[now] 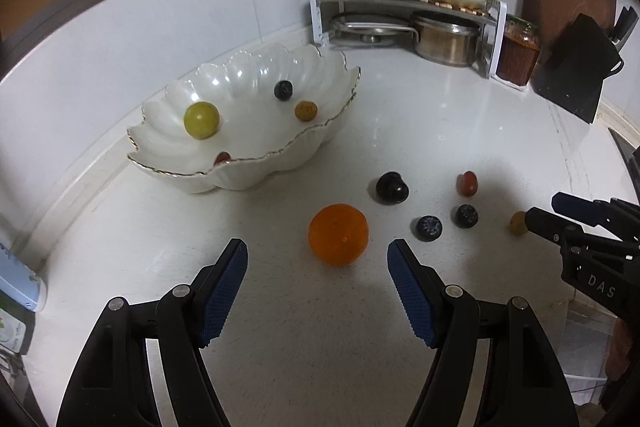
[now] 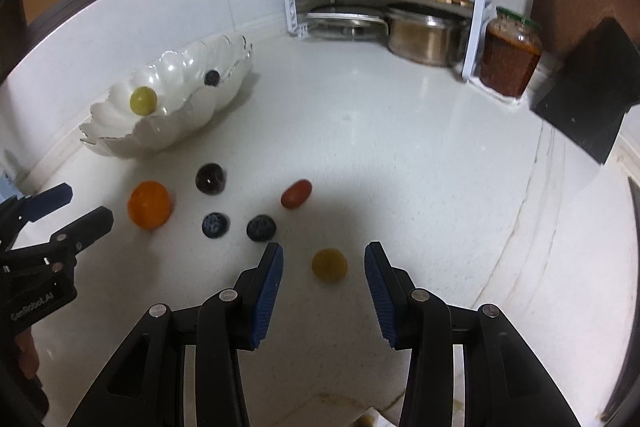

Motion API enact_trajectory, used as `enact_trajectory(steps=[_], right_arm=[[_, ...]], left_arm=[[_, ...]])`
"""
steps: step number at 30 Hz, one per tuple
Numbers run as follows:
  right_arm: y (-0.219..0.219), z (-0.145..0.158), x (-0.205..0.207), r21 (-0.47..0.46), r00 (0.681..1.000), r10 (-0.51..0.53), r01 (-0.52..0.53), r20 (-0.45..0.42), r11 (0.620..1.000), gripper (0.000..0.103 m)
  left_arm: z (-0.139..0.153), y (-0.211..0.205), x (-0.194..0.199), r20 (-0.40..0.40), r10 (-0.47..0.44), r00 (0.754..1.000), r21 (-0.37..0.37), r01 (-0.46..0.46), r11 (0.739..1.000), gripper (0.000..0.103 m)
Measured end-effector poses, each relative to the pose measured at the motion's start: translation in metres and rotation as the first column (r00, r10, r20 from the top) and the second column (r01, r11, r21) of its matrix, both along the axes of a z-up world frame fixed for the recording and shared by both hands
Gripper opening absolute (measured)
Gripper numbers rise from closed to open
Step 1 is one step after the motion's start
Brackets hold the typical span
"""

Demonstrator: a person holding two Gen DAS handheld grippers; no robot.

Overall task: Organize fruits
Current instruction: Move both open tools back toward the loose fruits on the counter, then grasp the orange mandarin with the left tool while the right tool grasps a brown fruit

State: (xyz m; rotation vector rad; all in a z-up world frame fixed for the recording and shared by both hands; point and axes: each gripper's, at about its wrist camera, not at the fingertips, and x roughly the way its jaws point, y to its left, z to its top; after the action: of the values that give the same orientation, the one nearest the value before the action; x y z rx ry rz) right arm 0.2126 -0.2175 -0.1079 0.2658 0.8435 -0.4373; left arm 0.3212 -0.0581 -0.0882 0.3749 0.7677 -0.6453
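Now we see four fruits in the scalloped white bowl [image 1: 248, 163] and six loose on the counter [image 1: 440, 131].
Inside: one green grape [image 1: 201, 120], one blueberry [image 1: 283, 90], one tan fruit [image 1: 306, 111], one red one [image 1: 222, 158]. Loose: one orange [image 1: 338, 234], one dark plum [image 1: 392, 188], two blueberries [image 1: 429, 227], one red tomato [image 1: 467, 183], one yellow fruit [image 2: 329, 264]. Our left gripper [image 1: 318, 277] and right gripper [image 2: 324, 277] are both spread, pinching nothing.
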Motion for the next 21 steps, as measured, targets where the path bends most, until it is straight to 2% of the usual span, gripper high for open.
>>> enact_trajectory(steps=[12, 15, 21], right_arm=[[-0.007, -0.021, 0.005, 0.028, 0.999, -0.023, 0.024, -0.032, 0.999, 0.044], [-0.008, -0.023, 0.005, 0.023, 0.999, -0.024, 0.025, -0.031, 0.999, 0.043], [-0.01, -0.027, 0.007, 0.033, 0.999, -0.025, 0.027, -0.032, 0.999, 0.042]], left_arm=[[-0.023, -0.018, 0.018, -0.028, -0.028, 0.999, -0.004, 0.028, 1.0, 0.071], [-0.03, -0.021, 0.023, -0.057, -0.022, 0.998, -0.006, 0.022, 1.0, 0.068], [-0.038, -0.026, 0.029, -0.094, -0.013, 0.996, -0.002, 0.013, 1.0, 0.056]])
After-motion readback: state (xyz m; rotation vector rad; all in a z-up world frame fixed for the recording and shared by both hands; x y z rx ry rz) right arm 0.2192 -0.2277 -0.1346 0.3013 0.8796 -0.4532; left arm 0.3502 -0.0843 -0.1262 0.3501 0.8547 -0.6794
